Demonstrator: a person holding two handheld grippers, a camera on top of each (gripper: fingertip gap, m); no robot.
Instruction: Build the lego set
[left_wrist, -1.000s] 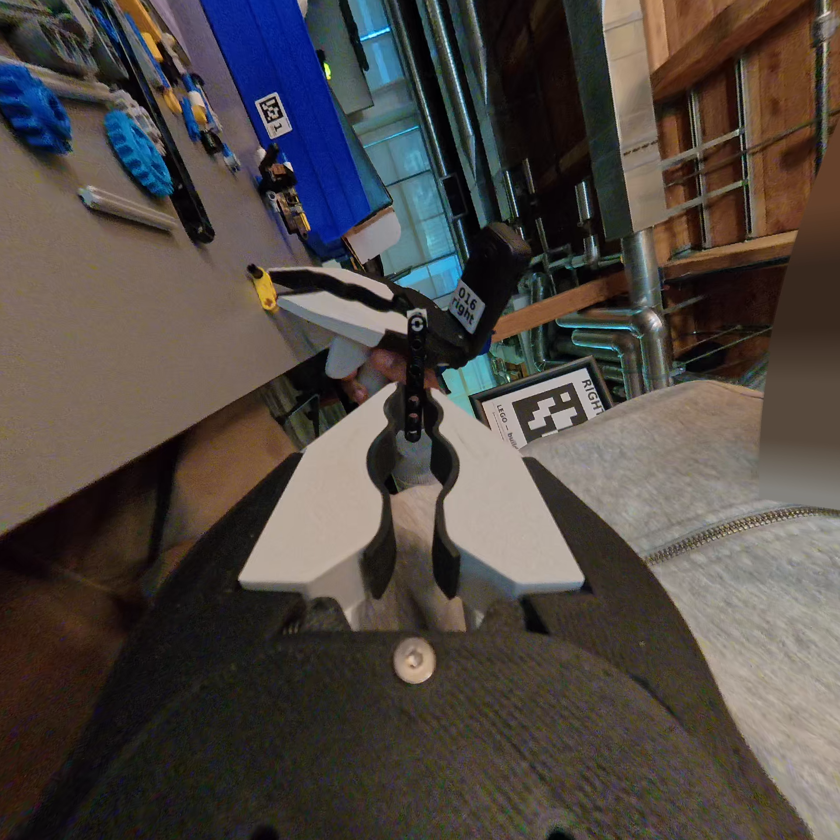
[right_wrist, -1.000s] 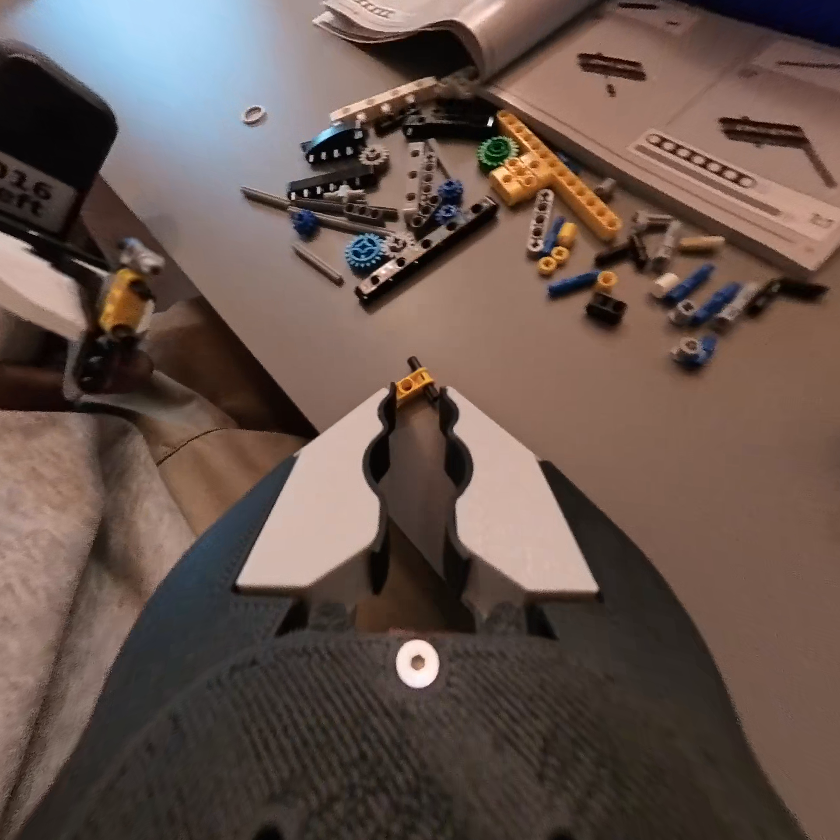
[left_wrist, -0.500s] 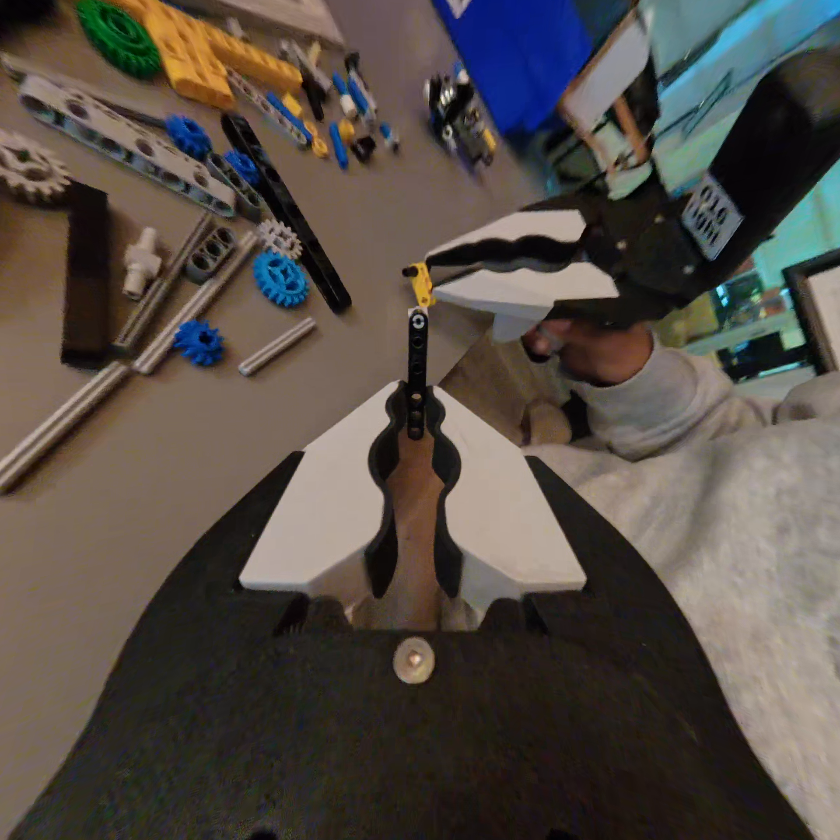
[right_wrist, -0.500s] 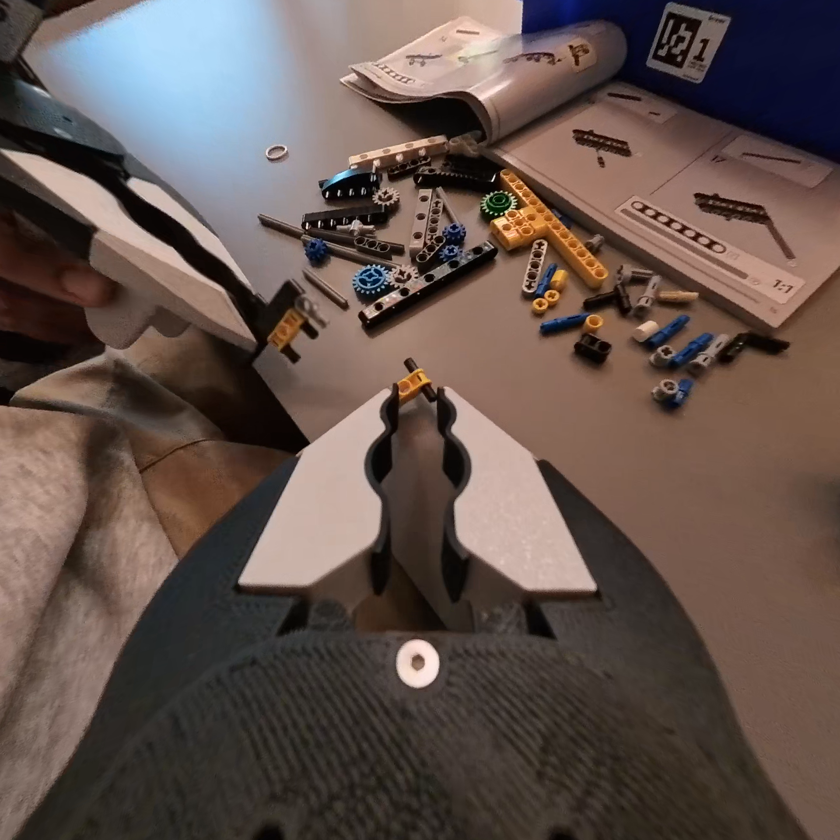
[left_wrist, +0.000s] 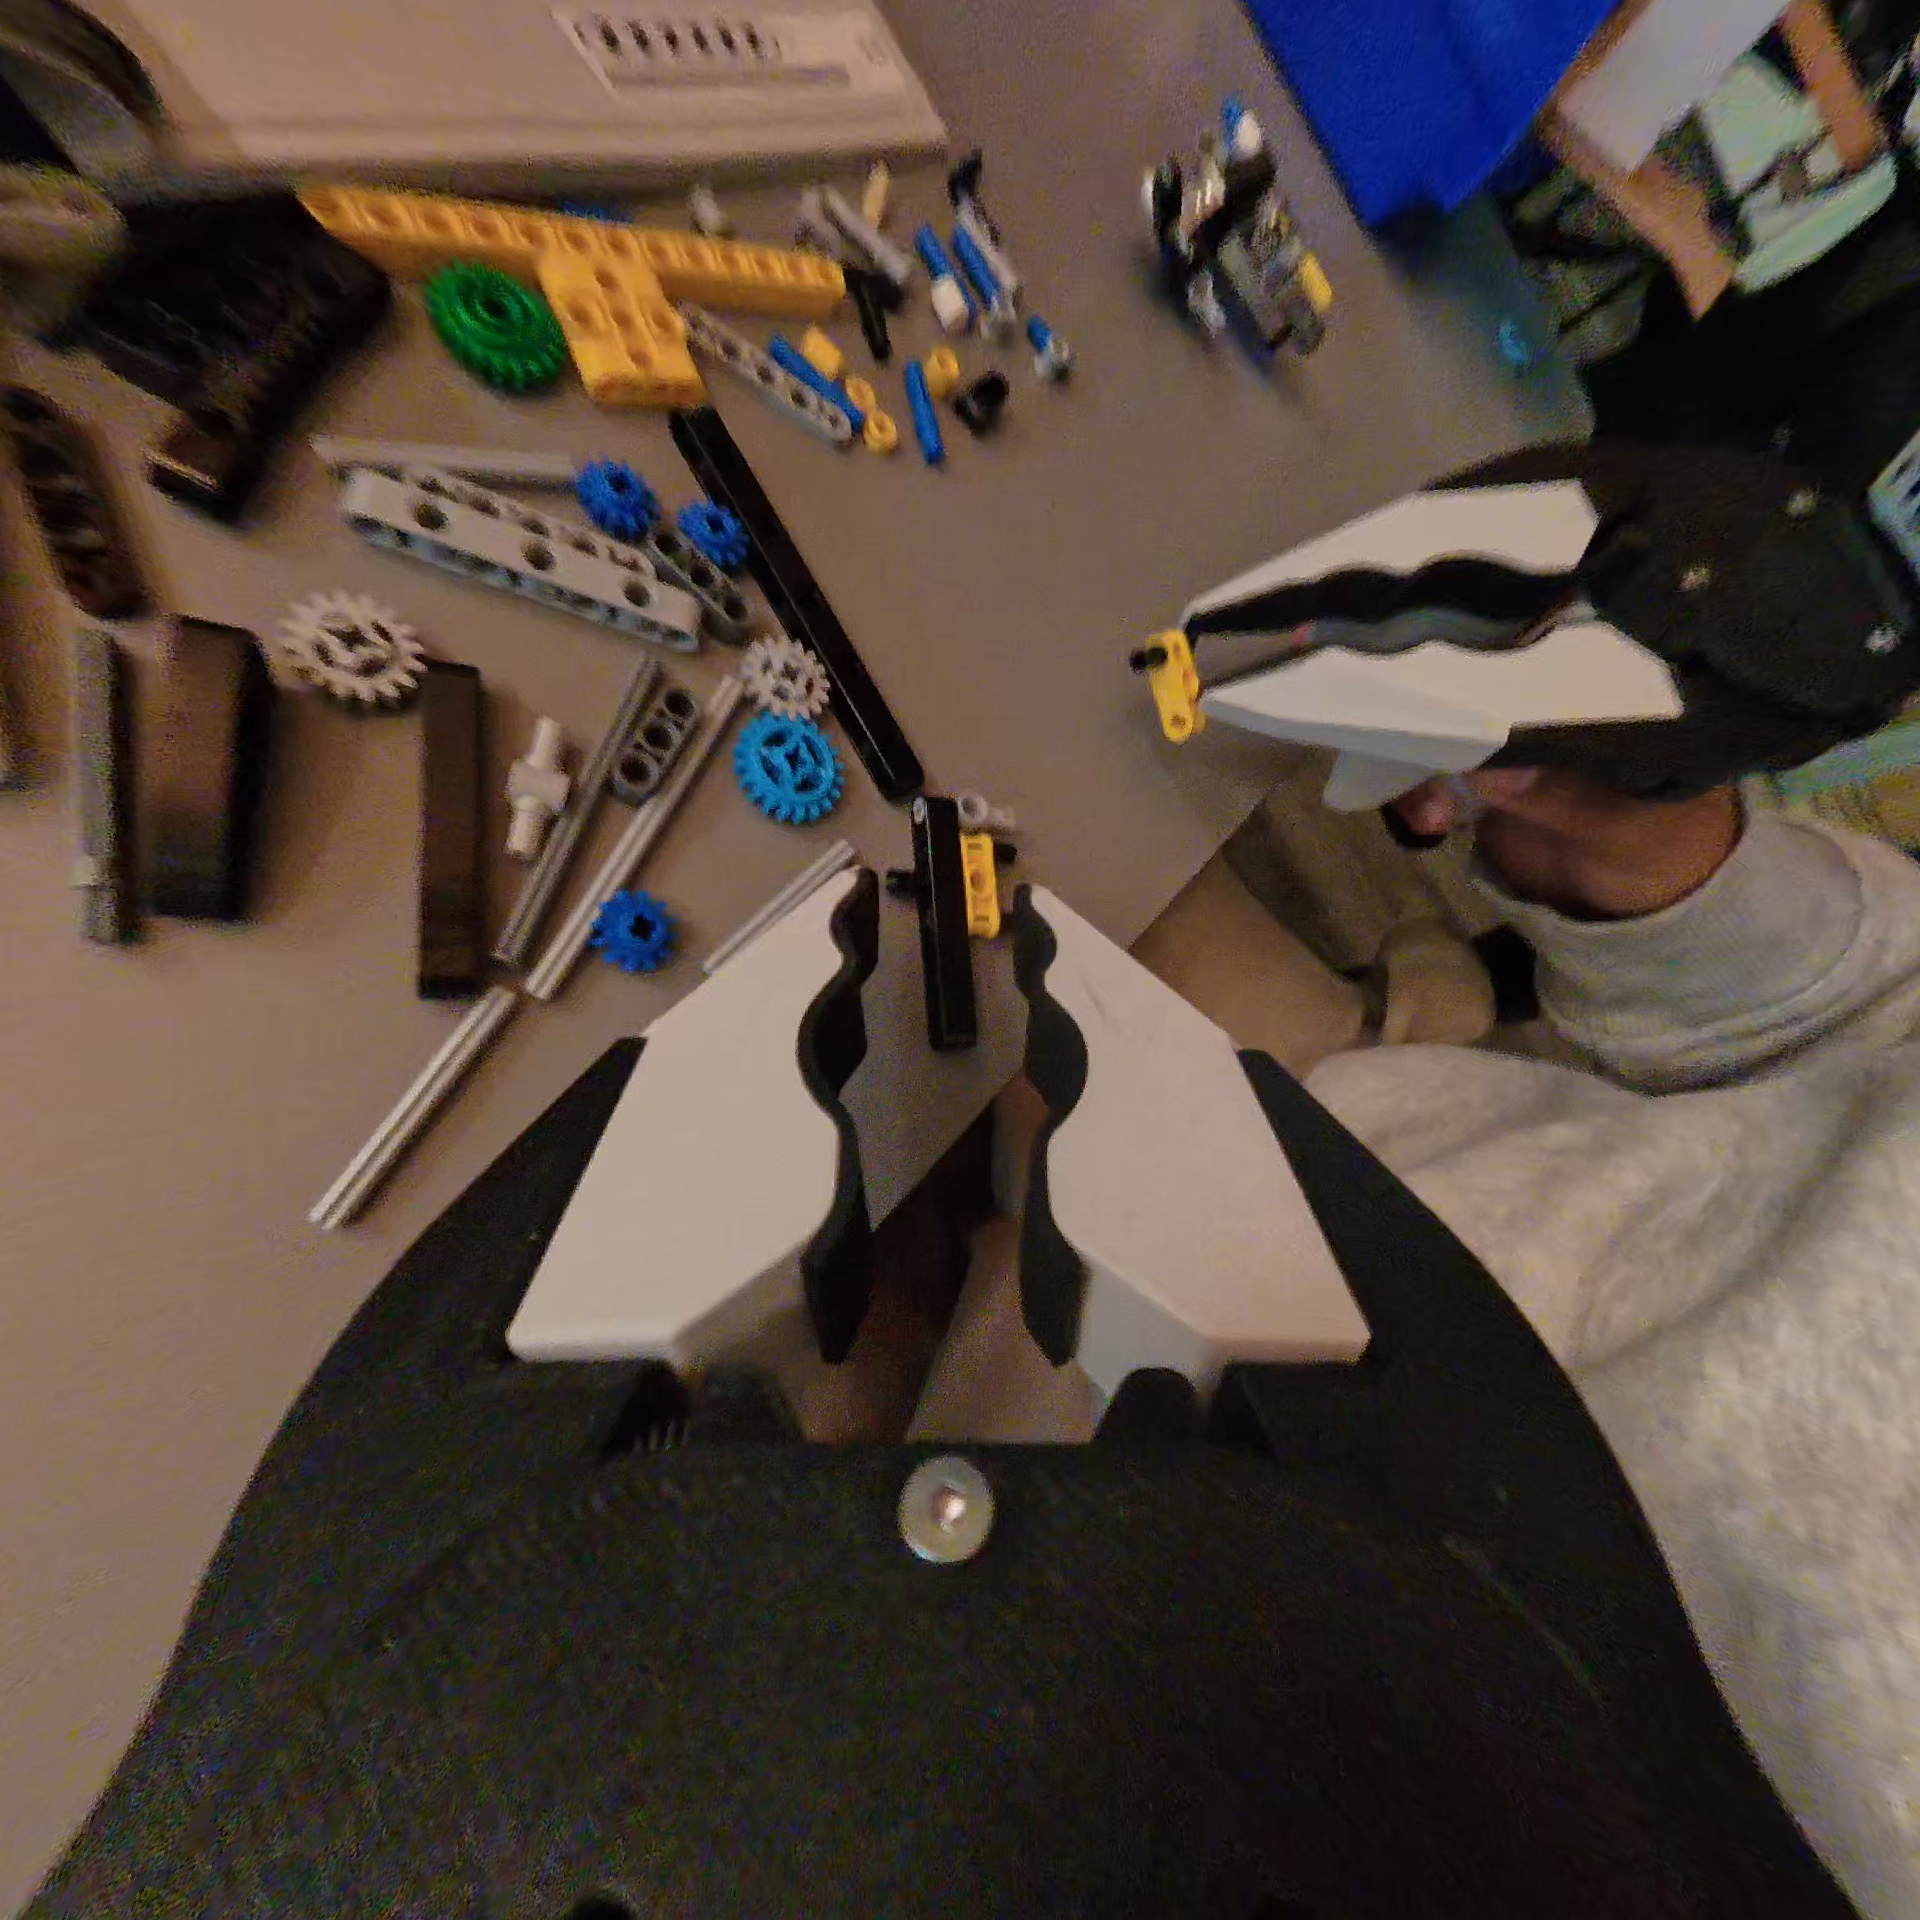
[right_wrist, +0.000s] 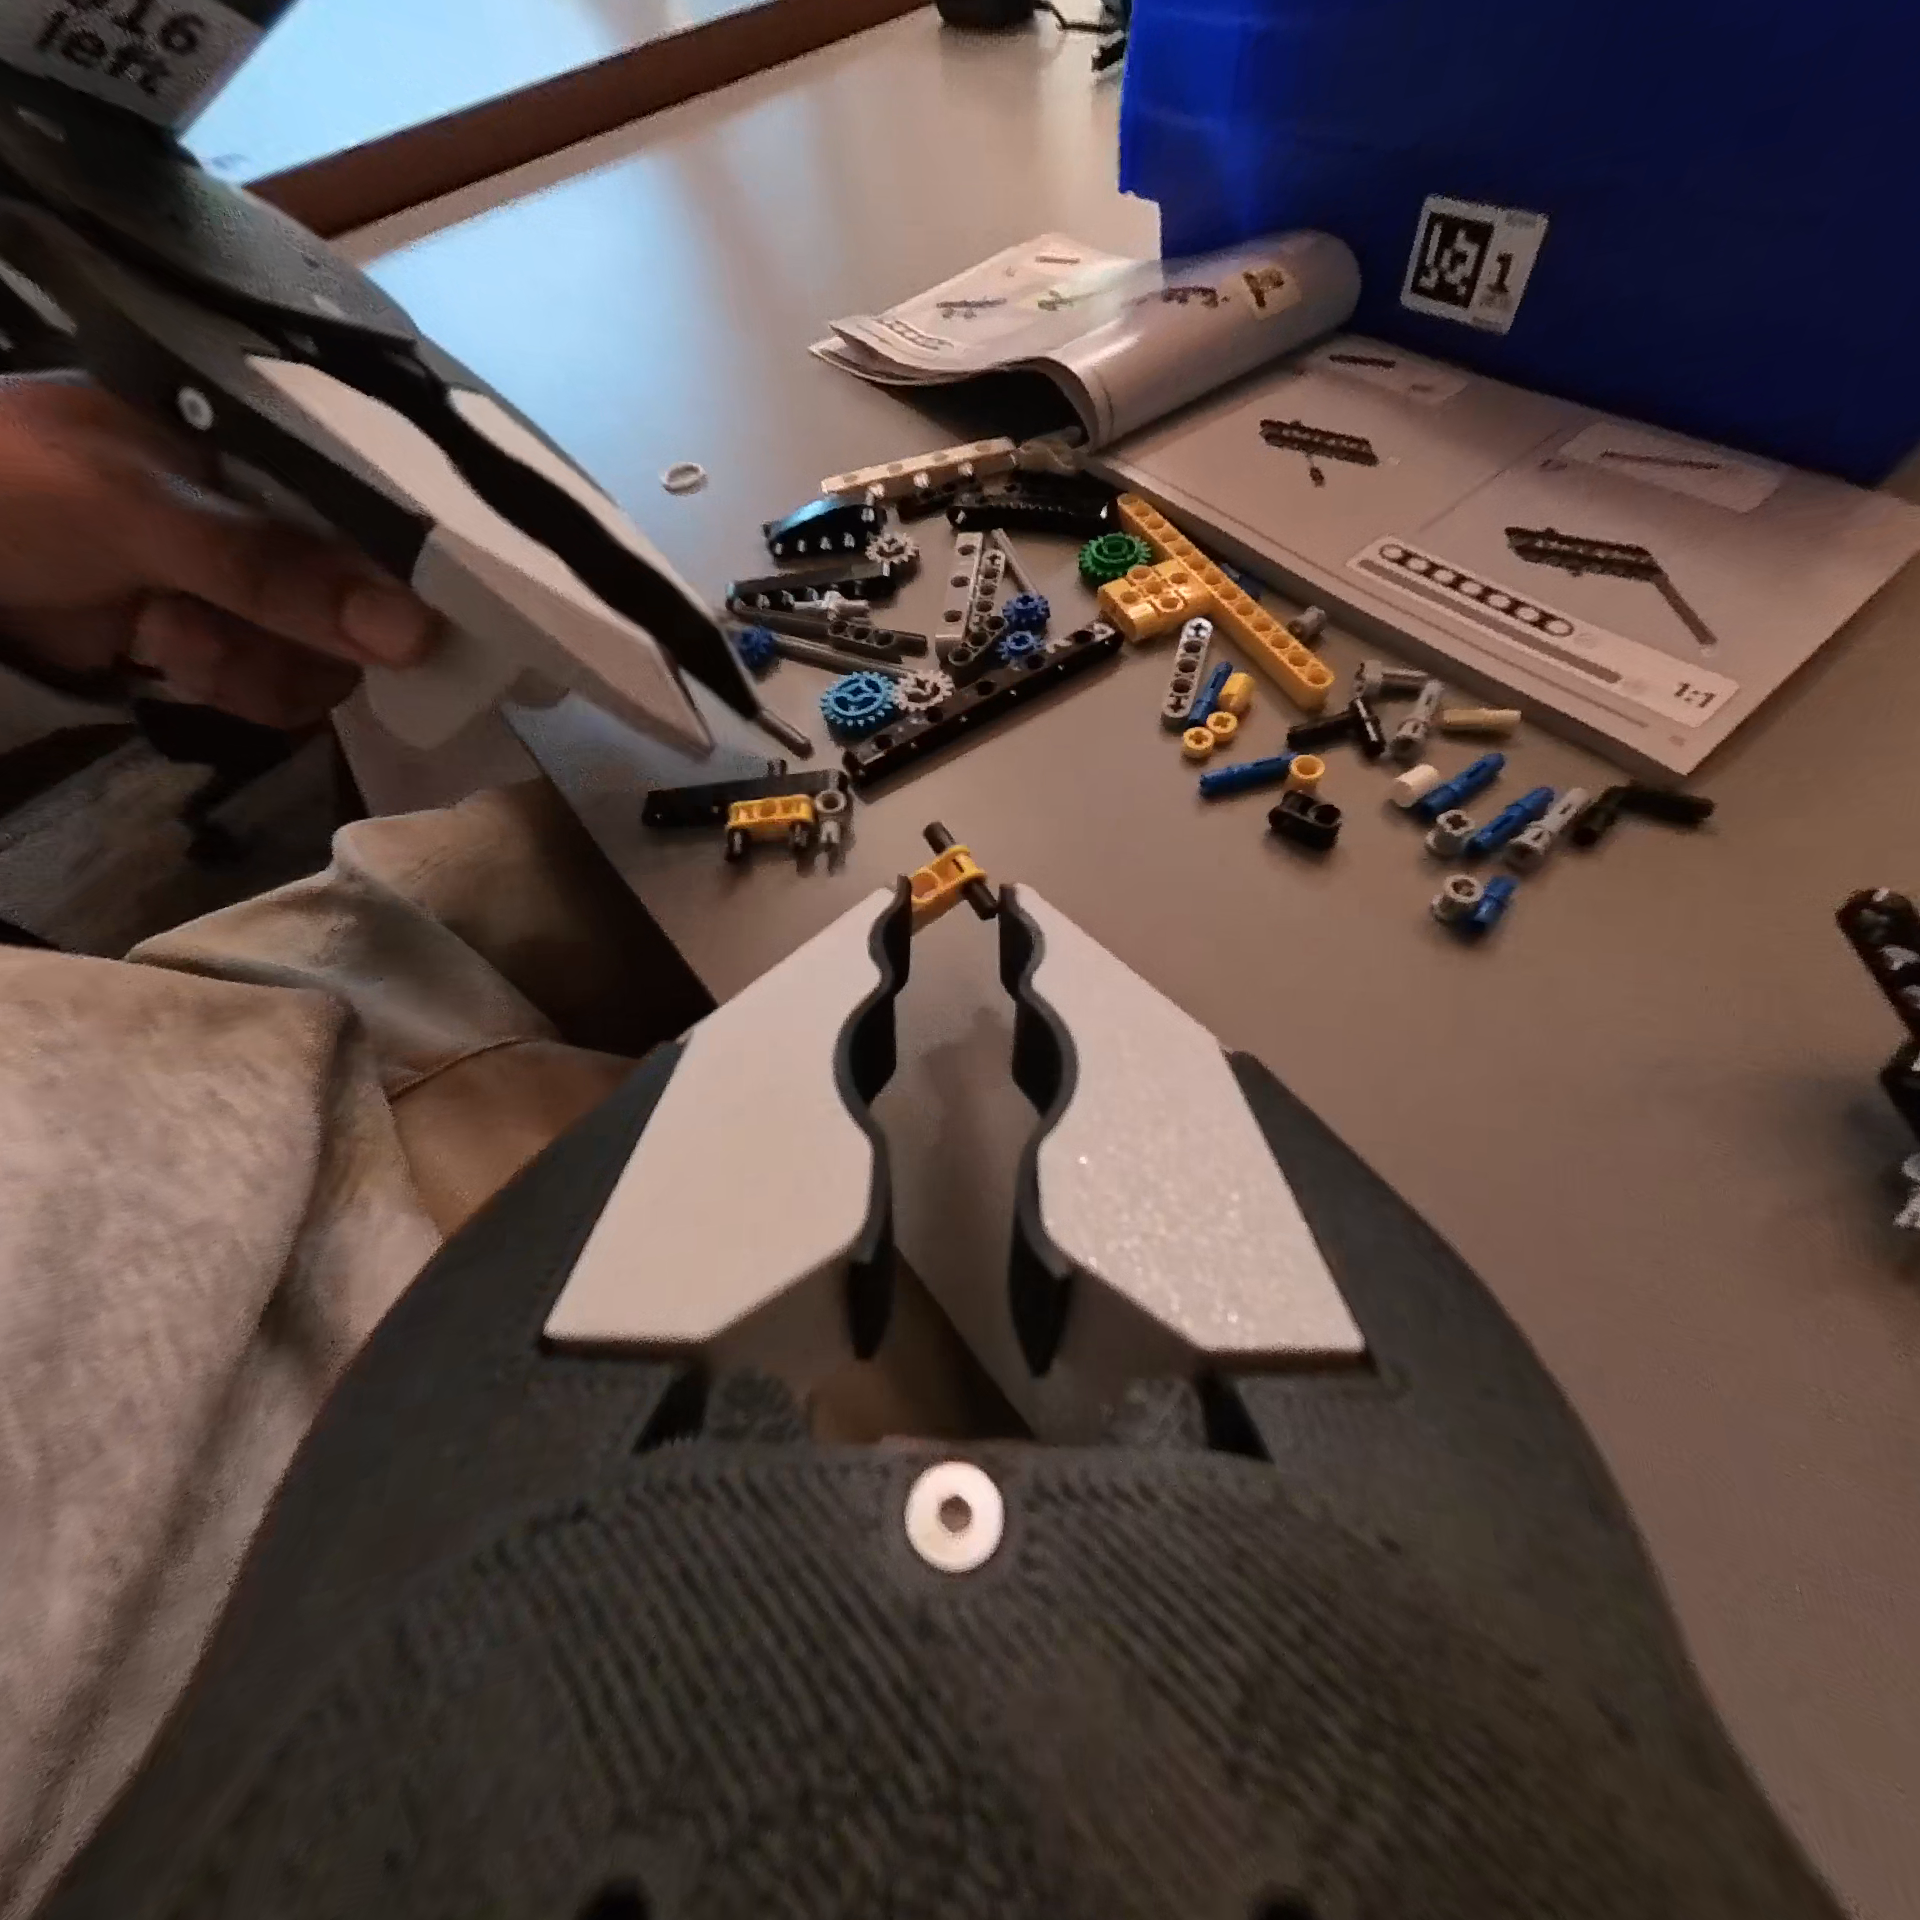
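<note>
**Lego sub-assembly sits on the table edge, yellow connector pinched in the right jaws**

Lego pieces everywhere, and two matter. The right gripper is clamped on a small yellow connector with a black pin through it, held right at the jaw tips and poking out ahead of them. The left gripper has its jaws spread apart with nothing in them. Between and just beyond those open tips lies a short black beam with a yellow piece and a grey pin attached, resting on the grey table close to its near edge. From the right wrist view the same little build lies ahead and left of the right jaws, under the left gripper's tips.

How will these handle? Light, hard plastic, stiff and smooth, so they can skid or twist out of a pinch. The connector is tiny; the grip on its flat sides looks like the sound one, leaving the pin end free to push into a hole. The black beam is best taken across its long flat faces, near the middle and clear of the yellow piece, I'd say, so it cannot pivot when the pin is pressed in. Being so near the edge, a clumsy nudge could send it off the table.

Beyond both jaws: the loose pile of gears, beams and blue pins, the open instruction booklet, and a blue bin.
</note>
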